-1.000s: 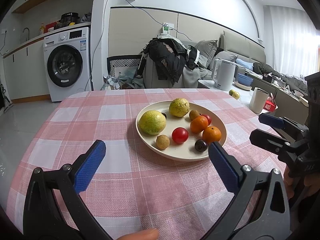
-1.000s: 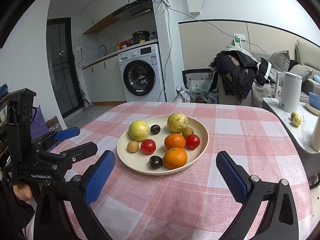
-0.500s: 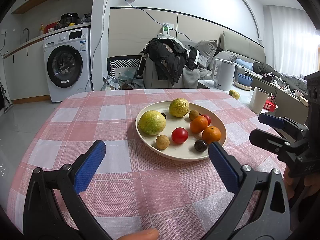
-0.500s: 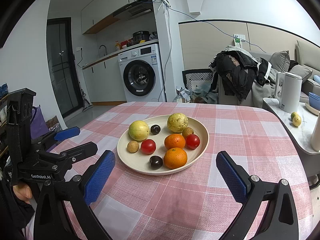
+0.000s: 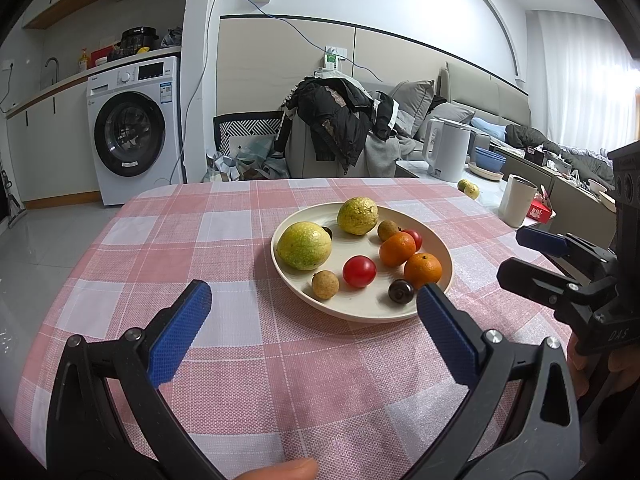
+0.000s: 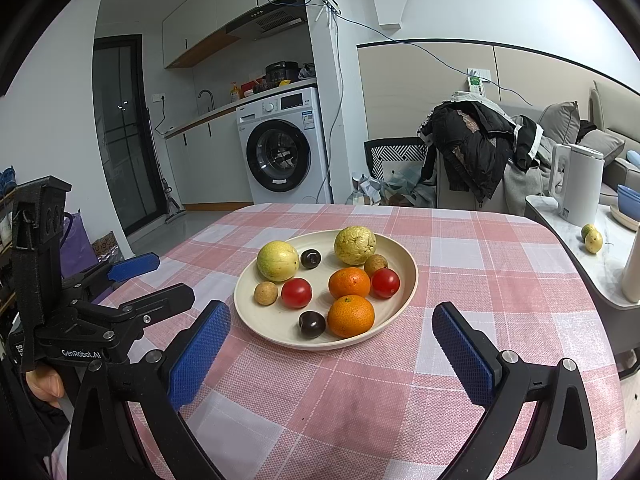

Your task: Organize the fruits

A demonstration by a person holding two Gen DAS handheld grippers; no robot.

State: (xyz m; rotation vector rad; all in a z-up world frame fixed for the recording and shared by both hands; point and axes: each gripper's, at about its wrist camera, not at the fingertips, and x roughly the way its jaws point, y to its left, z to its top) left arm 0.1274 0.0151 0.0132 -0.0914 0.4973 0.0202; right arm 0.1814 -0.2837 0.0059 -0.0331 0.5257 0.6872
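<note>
Cream plate sits mid-table in the left wrist view, holding all nine fruits; the left gripper hangs spread and empty just short of its near rim, exactly as a second ago. From the right wrist view, the right gripper is likewise spread wide, holding nothing, unmoved. Two small yellowish fruits, perhaps limes, lie on the side counter. Nothing has shifted, so the scene fits either gathered fruit or a pause before sorting
</note>
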